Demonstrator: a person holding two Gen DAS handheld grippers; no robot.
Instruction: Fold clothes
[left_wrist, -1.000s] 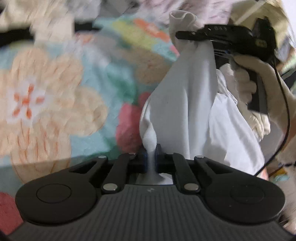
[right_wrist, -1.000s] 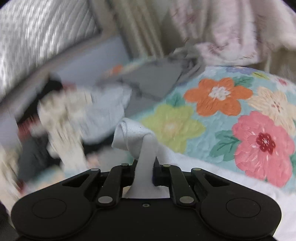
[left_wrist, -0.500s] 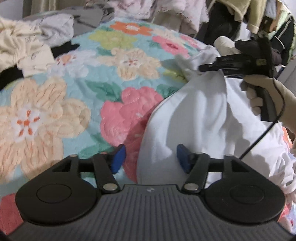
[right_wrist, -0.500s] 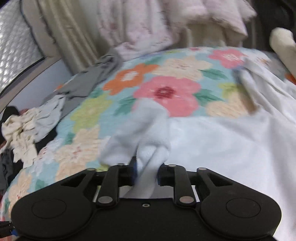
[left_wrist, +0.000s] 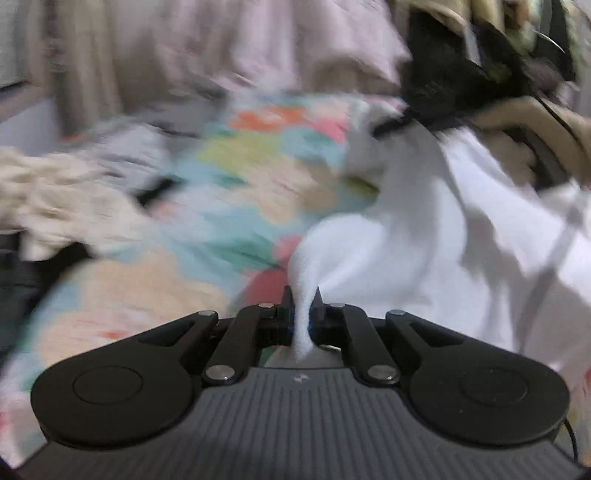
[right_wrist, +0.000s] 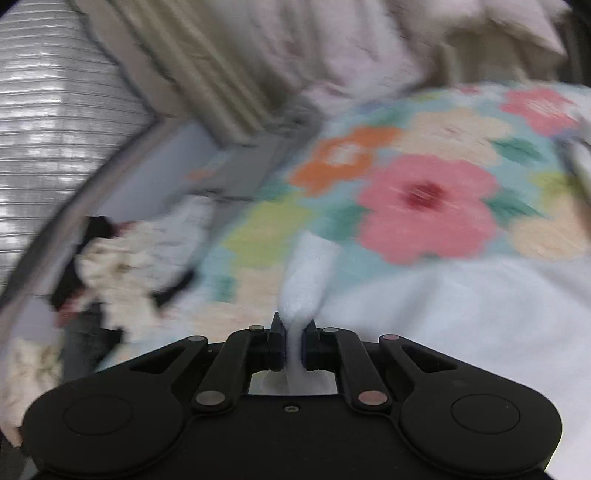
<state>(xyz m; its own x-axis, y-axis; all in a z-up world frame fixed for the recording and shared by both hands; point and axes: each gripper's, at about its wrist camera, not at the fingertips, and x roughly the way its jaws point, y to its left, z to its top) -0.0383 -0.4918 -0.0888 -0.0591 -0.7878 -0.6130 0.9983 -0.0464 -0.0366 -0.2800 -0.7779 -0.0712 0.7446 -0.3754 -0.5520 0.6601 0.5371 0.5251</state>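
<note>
My grippers: two, the left gripper (left_wrist: 303, 301) and the right gripper (right_wrist: 293, 330)
White garment (left_wrist: 443, 236) I hold: one
Floral quilt (right_wrist: 424, 192): one
Crumpled cream garment (right_wrist: 122, 266): one

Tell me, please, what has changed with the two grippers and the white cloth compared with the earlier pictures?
The left gripper let go of the white garment half a second ago, then its jaws closed again and now pinch a fold. The right gripper loosened briefly, and its jaws have just closed on its bunch again. The floral bedspread and the clothes pile stay as they were.
</note>
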